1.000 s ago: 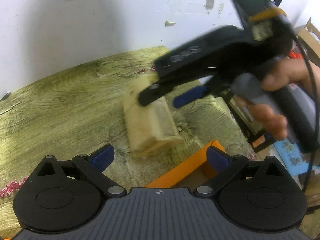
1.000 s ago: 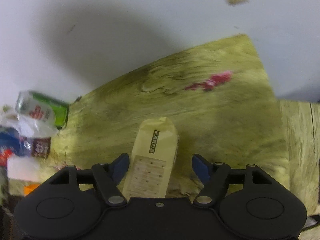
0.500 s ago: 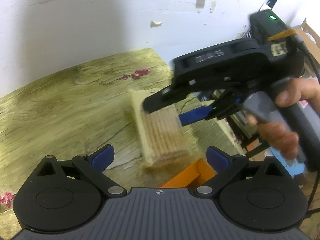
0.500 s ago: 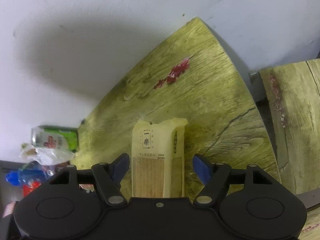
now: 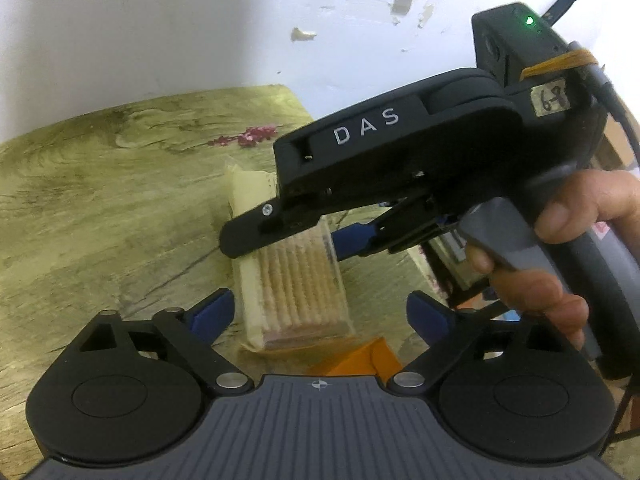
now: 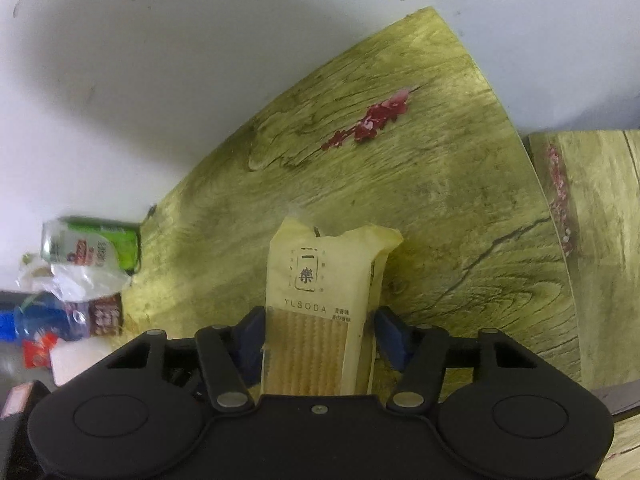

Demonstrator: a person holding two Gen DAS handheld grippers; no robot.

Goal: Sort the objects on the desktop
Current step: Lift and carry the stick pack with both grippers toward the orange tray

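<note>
On the tabletop, left to right:
Surface: green-yellow wood-grain tabletop (image 6: pixel 420 184) carrying a red flaky stain (image 6: pixel 372 120); white wall behind.
Off the left edge: green-and-white drink can (image 6: pixel 90 246) beside crumpled wrappers (image 6: pixel 68 312), seen from the right wrist.
Left tool (image 5: pixel 320 310): jaws wide, having just narrowed a little; nothing gripped. Near end of the packet lies between its blue pads, untouched.
Task item: cream-coloured rectangular cracker packet with clear window (image 6: pixel 320 312), lying lengthwise near the tabletop's right edge.
Right tool (image 6: pixel 320 340): jaws just closing, blue pads against both long sides of the packet, gripping it.
Person: one hand (image 5: pixel 560 252) on the right tool's grey trigger.
Below: orange edge (image 5: pixel 356 356), unidentified.
</note>
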